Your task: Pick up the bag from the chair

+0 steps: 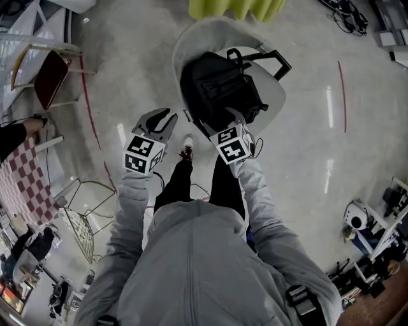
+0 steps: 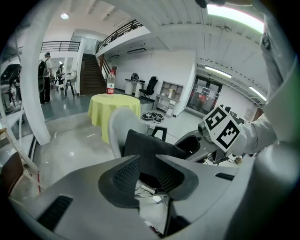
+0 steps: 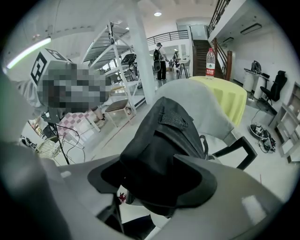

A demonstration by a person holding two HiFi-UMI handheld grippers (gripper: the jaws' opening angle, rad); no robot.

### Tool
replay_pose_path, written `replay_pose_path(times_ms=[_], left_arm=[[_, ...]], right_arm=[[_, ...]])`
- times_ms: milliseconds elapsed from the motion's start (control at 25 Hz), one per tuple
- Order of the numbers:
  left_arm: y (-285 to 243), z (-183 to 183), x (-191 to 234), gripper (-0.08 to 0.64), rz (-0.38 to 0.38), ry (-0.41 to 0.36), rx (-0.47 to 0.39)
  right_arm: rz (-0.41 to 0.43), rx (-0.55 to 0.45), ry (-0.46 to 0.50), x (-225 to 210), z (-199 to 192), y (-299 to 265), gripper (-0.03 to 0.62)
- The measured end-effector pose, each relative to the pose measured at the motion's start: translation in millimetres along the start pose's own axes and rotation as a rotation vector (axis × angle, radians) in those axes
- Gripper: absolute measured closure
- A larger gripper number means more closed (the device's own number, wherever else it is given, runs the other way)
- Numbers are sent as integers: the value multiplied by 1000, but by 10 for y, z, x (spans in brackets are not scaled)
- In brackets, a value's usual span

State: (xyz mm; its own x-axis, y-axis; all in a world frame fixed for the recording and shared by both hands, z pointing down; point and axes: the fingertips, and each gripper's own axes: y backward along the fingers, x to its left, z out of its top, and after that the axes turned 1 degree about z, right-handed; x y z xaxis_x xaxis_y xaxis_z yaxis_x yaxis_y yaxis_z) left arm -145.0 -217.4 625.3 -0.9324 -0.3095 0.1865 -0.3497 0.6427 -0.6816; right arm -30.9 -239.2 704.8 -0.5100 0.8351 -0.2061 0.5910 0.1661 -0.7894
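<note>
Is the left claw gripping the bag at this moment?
No, the left claw stands open and empty, with the black bag on the chair beyond it.

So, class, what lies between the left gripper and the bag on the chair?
No object: in the head view only the chair's pale rim separates the left gripper from the bag. The left gripper view agrees, its fingers apart.

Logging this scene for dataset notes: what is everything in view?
backpack: 1, black, on chair seat
chair: 1, pale grey, before the person
table: 1, yellow-green cloth, beyond chair
bottle: 1, clear, on table
second chair: 1, red seat, far left
checked cloth: 1, red-white, left edge
left hand-held gripper: 1, grey, open beside chair
right hand-held gripper: 1, grey, jaws apart around backpack
</note>
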Motion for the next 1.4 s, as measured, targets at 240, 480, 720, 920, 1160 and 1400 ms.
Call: replay_pose_path(times_ms=[240,480,720,920,1160,1400], left_arm=[[-537,-124,53,343,-118,36,49],[-1087,-77,36,255,-173,-4,83],[-1515,5,-43,193,-194,-67,120],[-1717,43,-146,173,-252,-44,107],[-1689,114,-286,231,-298,-82,112],[-1701,79,-335,394,-290,-93,85]], right_arm=[[30,-2,-20,-101,-54,39,295],[60,13,10,-240,-147,178,372],[70,24,24,-382,-220,256,403],[75,16,-16,-526,-279,315,420],[74,5,-30,-574,-283,426,443],[28,24,-38,-654,-385,418,488]])
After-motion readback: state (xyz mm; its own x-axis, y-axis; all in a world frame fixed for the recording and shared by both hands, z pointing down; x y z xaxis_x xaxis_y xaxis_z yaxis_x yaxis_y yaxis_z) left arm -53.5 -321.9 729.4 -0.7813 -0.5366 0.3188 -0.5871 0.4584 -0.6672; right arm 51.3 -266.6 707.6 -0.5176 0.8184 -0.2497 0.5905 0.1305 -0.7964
